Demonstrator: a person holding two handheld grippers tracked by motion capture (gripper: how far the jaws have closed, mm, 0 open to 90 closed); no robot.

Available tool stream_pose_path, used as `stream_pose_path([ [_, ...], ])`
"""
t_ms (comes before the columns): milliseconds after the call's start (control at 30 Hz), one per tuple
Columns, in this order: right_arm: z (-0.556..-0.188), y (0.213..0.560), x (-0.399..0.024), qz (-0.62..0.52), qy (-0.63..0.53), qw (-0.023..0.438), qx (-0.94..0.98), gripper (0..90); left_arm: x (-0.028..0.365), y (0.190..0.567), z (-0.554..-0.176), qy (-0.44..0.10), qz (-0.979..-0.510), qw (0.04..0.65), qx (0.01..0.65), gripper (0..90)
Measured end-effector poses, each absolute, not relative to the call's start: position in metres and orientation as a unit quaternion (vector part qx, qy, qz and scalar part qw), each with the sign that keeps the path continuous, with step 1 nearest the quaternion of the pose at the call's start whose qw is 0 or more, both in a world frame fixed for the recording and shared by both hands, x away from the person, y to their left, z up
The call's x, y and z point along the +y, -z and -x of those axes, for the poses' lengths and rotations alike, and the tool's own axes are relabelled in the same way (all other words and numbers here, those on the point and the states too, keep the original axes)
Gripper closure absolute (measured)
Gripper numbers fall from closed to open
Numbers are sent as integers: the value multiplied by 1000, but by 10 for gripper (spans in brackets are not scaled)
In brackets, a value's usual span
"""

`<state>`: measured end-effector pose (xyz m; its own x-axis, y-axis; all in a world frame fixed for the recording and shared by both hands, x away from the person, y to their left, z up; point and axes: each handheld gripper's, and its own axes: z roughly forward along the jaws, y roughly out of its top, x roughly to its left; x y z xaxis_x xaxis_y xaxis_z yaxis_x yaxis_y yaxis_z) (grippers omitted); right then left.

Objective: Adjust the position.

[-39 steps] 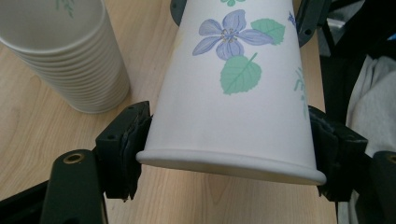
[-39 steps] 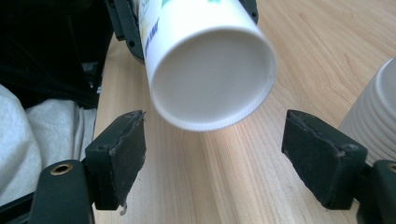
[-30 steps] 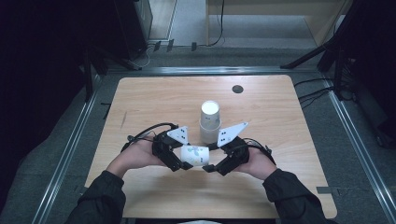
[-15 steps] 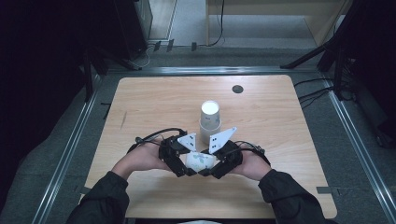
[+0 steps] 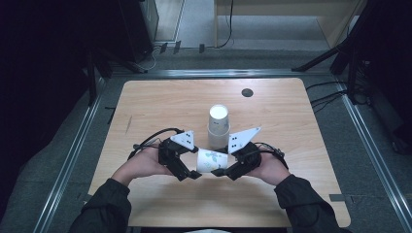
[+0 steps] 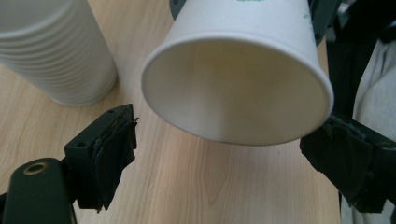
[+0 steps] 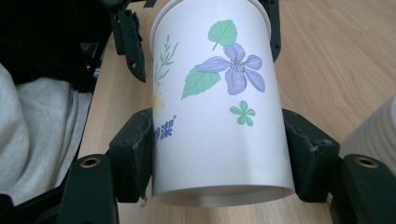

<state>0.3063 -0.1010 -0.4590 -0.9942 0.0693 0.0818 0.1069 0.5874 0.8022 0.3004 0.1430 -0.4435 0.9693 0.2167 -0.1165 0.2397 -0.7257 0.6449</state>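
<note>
A white paper cup printed with flowers lies level above the table between my two grippers. My right gripper is shut on it near its base, and its jaws have just been closing; in the right gripper view both pads press the cup at the right gripper. My left gripper is open, its jaws having just been opening. In the left gripper view the cup's mouth faces the camera, and the left gripper jaws stand off its rim on both sides.
A stack of upturned white paper cups stands on the wooden table just beyond the grippers; the stack sits close at upper left in the left gripper view. A dark round hole lies near the table's far edge.
The hands drew together around the cup. The right gripper's jaws closed on the cup's base end, and the left gripper's jaws then spread away from its rim.
</note>
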Motion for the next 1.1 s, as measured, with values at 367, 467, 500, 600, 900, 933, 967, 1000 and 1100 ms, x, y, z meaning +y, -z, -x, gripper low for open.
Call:
stream_pose_path([
  [367,-305,452,-107,49,481,36,-874,340,145,448,-295,35,-890,429,151,108],
  [467,-306,453,-106,53,492,52,-868,339,147,447,-295,48,-874,458,156,124],
  [500,-306,453,-106,55,494,55,-866,339,148,446,-296,53,-868,468,156,130],
  [600,-307,453,-107,58,500,63,-862,338,150,444,-295,51,-863,478,152,164],
  [900,-307,455,-104,64,492,65,-866,285,152,440,-294,36,-880,452,140,239],
  [933,-308,455,-103,68,488,66,-868,276,153,439,-294,32,-882,450,141,240],
  [967,-308,455,-103,70,486,73,-868,269,154,438,-295,29,-885,443,140,240],
  [1000,-309,455,-104,74,484,74,-869,264,155,437,-295,24,-888,438,138,241],
  [1100,-310,458,-103,84,466,59,-879,258,157,434,-296,17,-899,415,138,242],
])
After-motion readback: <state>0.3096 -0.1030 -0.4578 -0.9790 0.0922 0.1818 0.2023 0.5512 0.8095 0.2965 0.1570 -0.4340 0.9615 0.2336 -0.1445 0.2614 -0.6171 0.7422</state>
